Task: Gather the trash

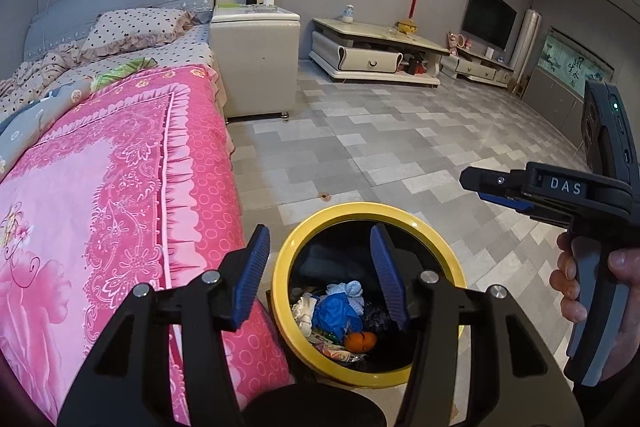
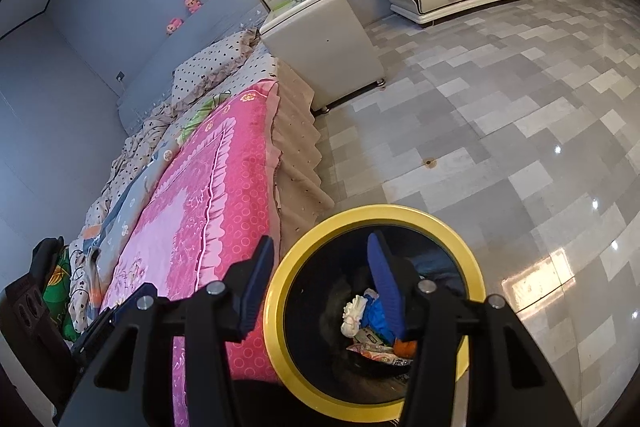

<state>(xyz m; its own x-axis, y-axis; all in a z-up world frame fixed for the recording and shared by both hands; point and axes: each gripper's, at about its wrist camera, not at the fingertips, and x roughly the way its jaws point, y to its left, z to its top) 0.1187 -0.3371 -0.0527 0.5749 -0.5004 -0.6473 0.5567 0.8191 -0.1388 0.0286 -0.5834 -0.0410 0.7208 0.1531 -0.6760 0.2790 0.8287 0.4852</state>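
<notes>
Round yellow-rimmed bin point(image 1: 280, 279) stands on the tiled floor point(image 1: 360, 147) just beside the bed's pink patterned cover point(image 1: 120, 187); crumpled blue and white trash point(image 1: 334, 311) lies inside. Left gripper point(image 1: 320, 267) and right gripper point(image 2: 318, 275), ribbed blue pads, hover above, jaws apart, empty.

both hand-held grippers point(image 1: 318, 279) point(image 2: 320, 281) angled downward, jaws apart, empty.

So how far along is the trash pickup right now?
Done: the yellow-rimmed bin beside the bed already holds trash, including a blue wad, a white wad, an orange and wrappers. In hand: nothing; left gripper and right gripper are open and empty above it. Left: no loose trash visible on the floor.
</notes>
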